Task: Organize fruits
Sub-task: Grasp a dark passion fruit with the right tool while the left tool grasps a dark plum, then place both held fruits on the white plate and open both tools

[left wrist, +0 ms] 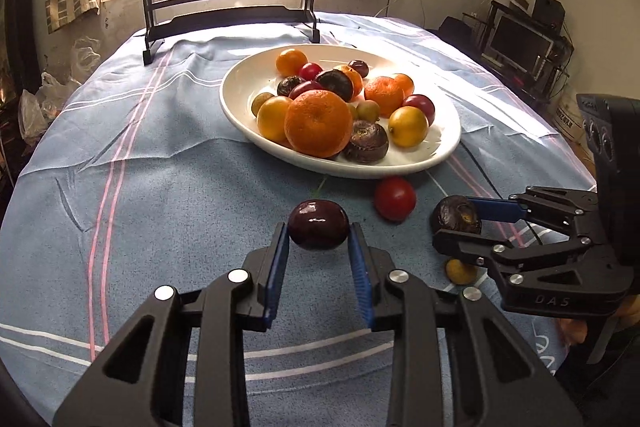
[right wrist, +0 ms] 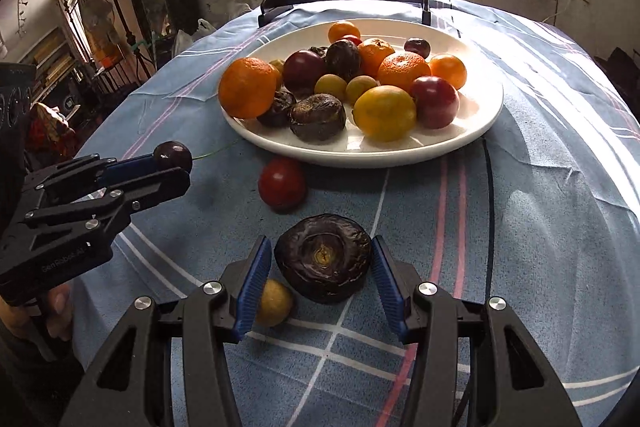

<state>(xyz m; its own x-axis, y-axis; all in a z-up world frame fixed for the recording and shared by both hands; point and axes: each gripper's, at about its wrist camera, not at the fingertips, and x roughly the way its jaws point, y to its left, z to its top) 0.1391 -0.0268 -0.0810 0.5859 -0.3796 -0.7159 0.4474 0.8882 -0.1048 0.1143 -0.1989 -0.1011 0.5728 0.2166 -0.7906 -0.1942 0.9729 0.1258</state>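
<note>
Landmark: white plate, oval, glossy ceramic, heaped with oranges, plums, chestnuts.

My left tool pinching dark plum, smooth glossy skin, round; held above cloth near side of plate, I judge for carry to plate.

My right tool pads flank water chestnut, wrinkled, flattened, matte; contact looks made, lift uncertain.

Red tomato loose just before plate rim. Small yellow fruit beside chestnut. Desk cloth soft, creased; round fruit may roll.
</note>
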